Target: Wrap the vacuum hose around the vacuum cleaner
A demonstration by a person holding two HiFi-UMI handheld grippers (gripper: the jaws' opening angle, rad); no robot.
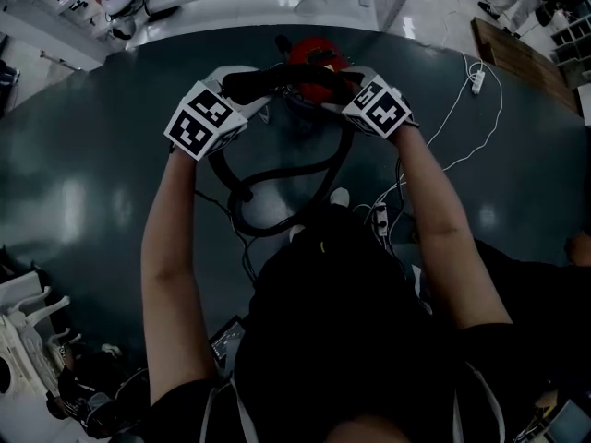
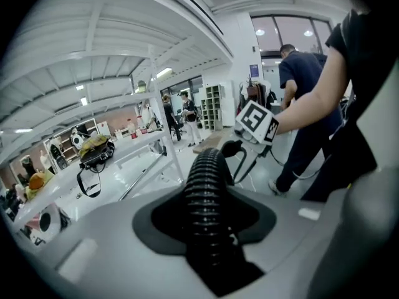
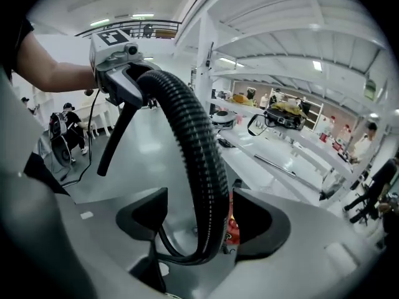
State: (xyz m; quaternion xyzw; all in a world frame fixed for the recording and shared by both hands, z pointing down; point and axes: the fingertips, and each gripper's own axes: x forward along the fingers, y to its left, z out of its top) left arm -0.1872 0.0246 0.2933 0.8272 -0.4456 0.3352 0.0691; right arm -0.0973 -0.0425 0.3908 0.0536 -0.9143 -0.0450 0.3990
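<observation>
— Where is the hose [image 1: 277, 175] found relative to the two grippers?

— A short stretch is held up between them, just above the red vacuum cleaner [image 1: 314, 58]. Its long axis is laid across the head view, from one gripper to the other. The rest is left hanging down in a loose loop on the dark floor [image 1: 92, 183], between the vacuum cleaner and the person.

— How is the left gripper [image 1: 242, 86] set?

— It is closed part-way onto the ribbed hose; in its own view the gap between the jaws is filled by the hose, which is seen running straight away toward the other gripper.

— And the right gripper [image 1: 343, 86]?

— Its jaws are spread wide. The hose is passed between them, nearer the right-hand pad, but no pressing is seen on either side, so nothing is judged to be gripped there.

— Which one is counted nearer the vacuum cleaner?

— Neither clearly; one is placed at each side of it, both close above. The lifted stretch is carried by the left alone, so a new hold by the right, further along, is probably needed before the loop can be drawn round the body.

— Are any containers involved?

— None in the task. A black bag [image 2: 96, 151] with something yellow on top is seen on a white bench [image 2: 134, 145] behind; its contents cannot be made out.
</observation>
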